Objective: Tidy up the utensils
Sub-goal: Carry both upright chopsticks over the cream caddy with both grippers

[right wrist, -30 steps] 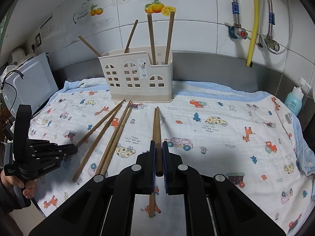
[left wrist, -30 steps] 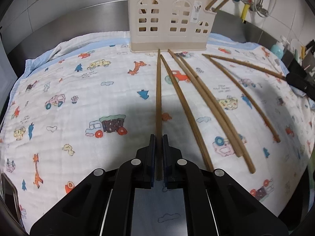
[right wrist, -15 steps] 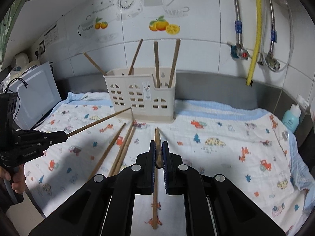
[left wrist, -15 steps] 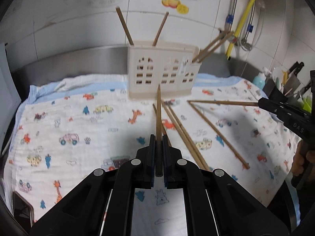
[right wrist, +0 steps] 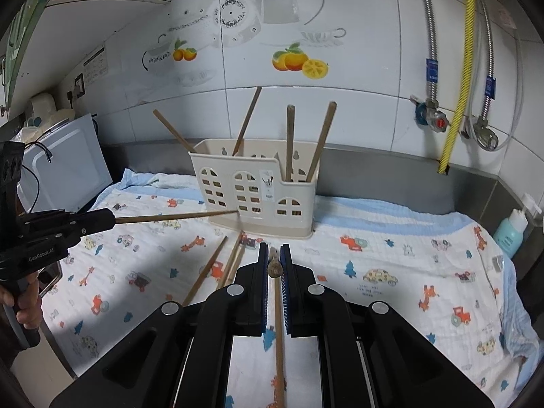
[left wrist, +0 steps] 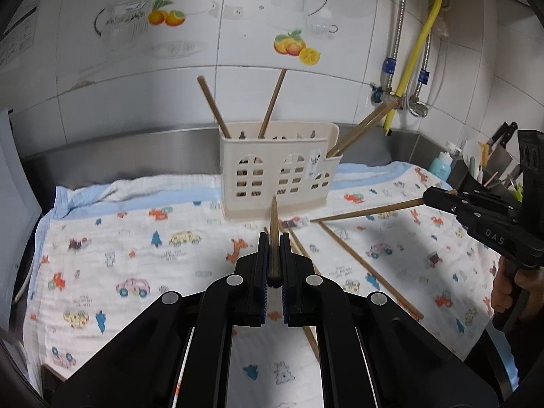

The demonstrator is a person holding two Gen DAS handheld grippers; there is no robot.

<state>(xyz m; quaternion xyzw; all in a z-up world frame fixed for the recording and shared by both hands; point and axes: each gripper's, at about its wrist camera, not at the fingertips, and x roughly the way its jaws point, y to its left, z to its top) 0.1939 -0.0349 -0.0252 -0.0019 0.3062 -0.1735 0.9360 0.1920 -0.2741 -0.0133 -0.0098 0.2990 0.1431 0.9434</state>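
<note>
In the left wrist view, the left gripper [left wrist: 273, 258] is seen pinched on a wooden chopstick [left wrist: 273, 234], which is held clear of the patterned cloth [left wrist: 136, 255] and pointed ahead at the cream utensil holder [left wrist: 277, 173] standing straight in front. Four chopsticks are seen leaning in that holder. To its right, loose chopsticks [left wrist: 367, 265] are left lying on the cloth.

In the right wrist view, the right gripper [right wrist: 273, 265] is seen pressed onto a second chopstick [right wrist: 278, 323], whose long end is trailed back beneath the gripper. The holder [right wrist: 255, 190] is seen ahead, slightly left. More chopsticks [right wrist: 204, 275] are left on the cloth [right wrist: 391, 255] ahead to the left.
</note>
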